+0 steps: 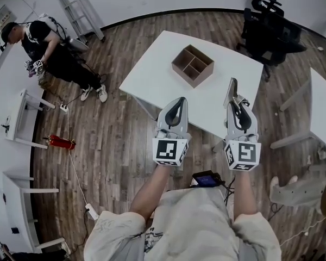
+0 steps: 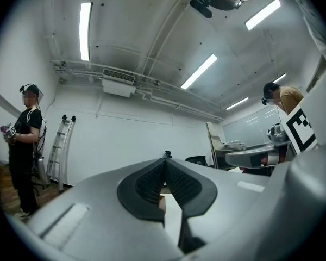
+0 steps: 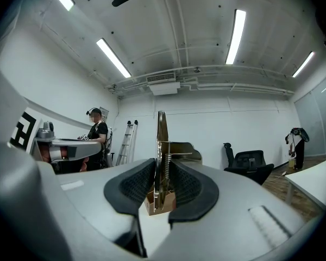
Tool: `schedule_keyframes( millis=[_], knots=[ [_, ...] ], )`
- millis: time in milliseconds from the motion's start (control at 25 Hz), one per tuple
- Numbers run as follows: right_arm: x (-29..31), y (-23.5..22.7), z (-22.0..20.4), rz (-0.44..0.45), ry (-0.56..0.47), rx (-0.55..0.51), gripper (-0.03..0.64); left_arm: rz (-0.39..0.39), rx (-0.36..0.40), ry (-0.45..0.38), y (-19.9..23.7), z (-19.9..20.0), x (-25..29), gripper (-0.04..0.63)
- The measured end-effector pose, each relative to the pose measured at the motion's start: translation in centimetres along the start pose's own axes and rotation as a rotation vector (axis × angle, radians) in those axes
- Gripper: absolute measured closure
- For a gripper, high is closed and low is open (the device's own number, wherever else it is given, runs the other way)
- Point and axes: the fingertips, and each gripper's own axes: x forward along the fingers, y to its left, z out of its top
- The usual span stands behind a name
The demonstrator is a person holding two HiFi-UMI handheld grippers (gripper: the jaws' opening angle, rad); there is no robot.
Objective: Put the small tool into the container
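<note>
**A:** Where is the tool right now?

**B:** My right claw [image 3: 162, 181] is clenched on it. It's a thin flat metal tool with a small spring [image 3: 161, 145], standing upright between the pads. My left claw [image 2: 164, 170] is closed on nothing, at nine o'clock of the right one.

**A:** And the container?

**B:** The brown divided open-topped box [image 1: 204, 76] sits on the white counter [image 1: 152, 75], well ahead, at eleven o'clock from the tool.

**A:** What worries you?

**B:** The pads catch only the tool's lower end, so I judge it may pivot or slip in transit. If I let go too high, it could hit a divider and bounce out. If I come in low, I could shove the box, which looks light.
</note>
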Motion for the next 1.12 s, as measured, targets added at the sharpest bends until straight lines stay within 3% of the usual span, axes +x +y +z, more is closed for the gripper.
schedule_keyframes(
  millis=[240,560,800,1120],
  knots=[
    [4.8,-6.1,-1.6,0.021,0.014,0.003,0.523,0.022,0.003,0.007,-1.5,-1.9,7.7,0.580],
    [12.9,-8.0,-4.3,0.033,0.032,0.013,0.523,0.031,0.003,0.029,2.2,-5.3,14.6,0.580],
    [20.7,-8.1,-6.1,0.006,0.050,0.014,0.523,0.004,-0.009,0.034,7.3,-7.7,20.8,0.580],
    [31.5,-4.2,-7.5,-0.022,0.071,-0.009,0.523,-0.022,-0.026,0.027,17.4,-10.3,26.5,0.580]
  ],
)
